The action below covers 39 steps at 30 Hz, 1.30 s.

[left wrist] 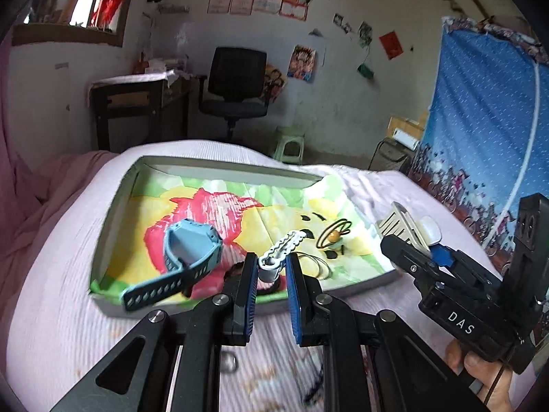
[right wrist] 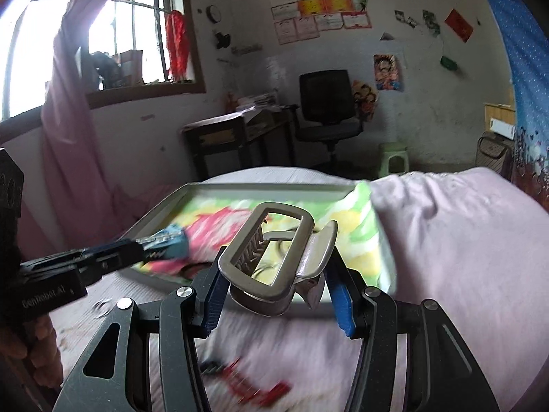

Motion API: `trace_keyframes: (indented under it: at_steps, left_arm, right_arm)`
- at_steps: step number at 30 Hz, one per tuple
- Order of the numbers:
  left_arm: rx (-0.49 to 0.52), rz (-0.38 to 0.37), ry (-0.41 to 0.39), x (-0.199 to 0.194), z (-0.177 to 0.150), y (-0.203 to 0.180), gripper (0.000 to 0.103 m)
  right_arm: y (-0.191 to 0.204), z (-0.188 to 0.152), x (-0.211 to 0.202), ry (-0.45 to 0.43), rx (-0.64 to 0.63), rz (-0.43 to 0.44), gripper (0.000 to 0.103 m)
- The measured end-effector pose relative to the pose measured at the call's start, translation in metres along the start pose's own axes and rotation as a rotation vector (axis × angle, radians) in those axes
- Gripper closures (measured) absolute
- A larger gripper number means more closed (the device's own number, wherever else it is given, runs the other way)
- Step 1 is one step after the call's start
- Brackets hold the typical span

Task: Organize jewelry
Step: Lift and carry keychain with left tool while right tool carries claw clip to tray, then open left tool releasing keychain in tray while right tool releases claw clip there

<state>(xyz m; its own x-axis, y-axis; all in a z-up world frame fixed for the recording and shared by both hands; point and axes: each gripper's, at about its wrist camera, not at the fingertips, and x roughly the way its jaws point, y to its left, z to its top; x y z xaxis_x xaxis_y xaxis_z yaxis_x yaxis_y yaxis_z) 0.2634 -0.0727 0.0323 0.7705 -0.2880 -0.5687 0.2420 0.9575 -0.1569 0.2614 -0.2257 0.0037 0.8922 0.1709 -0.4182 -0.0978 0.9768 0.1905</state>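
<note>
Two grippers hover at the tray's [left wrist: 113,213] near edge: left gripper [left wrist: 271,267] clenches a white clip [left wrist: 281,252], right gripper [right wrist: 274,274] grasps a beige claw clip [right wrist: 271,257].

Both wrist views look down, close, onto one tray [left wrist: 113,219].

A lived-in bedroom at home: a bed [right wrist: 463,240] under a pale pink sheet fills the foreground; behind it stand a dark wooden desk [right wrist: 236,137] piled with papers, a black office chair [right wrist: 327,103] and a small green stool [right wrist: 394,158]; certificates [right wrist: 322,10] and cartoon posters [right wrist: 387,72] dot the scuffed white wall; a barred window [right wrist: 103,34] has a pink curtain [right wrist: 65,130].
</note>
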Motion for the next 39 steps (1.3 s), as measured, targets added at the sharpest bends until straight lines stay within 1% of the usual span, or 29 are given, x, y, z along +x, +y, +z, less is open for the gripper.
trace_keyframes:
  at_steps: [4,8,13,19,22,26,33,36,39]
  left_arm:
    - [-0.003,0.024,0.056,0.021,0.007,-0.003,0.087]
    - [-0.005,0.044,0.114,0.04,0.011,-0.004,0.087]
    - [-0.001,0.049,0.161,0.053,0.011,-0.009,0.087]
    - [-0.008,0.061,0.208,0.067,0.004,-0.009,0.087]
    - [-0.007,0.065,0.209,0.069,0.003,-0.008,0.087]
    - [-0.018,0.048,0.21,0.068,0.003,-0.007,0.087]
    - [-0.039,0.005,0.176,0.056,0.002,-0.002,0.086]
    - [-0.055,-0.017,0.147,0.044,0.0,0.0,0.081]
    - [-0.069,-0.028,0.105,0.029,-0.002,0.002,0.07]
  right_arm:
    - [-0.011,0.003,0.021,0.032,0.034,-0.021,0.055]
    - [-0.021,0.0,0.036,0.07,0.057,-0.023,0.055]
    - [-0.033,-0.005,0.052,0.119,0.099,-0.019,0.055]
    - [-0.035,-0.012,0.068,0.166,0.125,-0.01,0.055]
    - [-0.036,-0.018,0.072,0.187,0.129,-0.007,0.055]
    - [-0.036,-0.022,0.077,0.205,0.13,-0.009,0.054]
    - [-0.038,-0.021,0.073,0.2,0.137,-0.005,0.053]
    - [-0.035,-0.02,0.065,0.175,0.127,0.001,0.049]
    - [-0.032,-0.018,0.052,0.147,0.113,0.0,0.045]
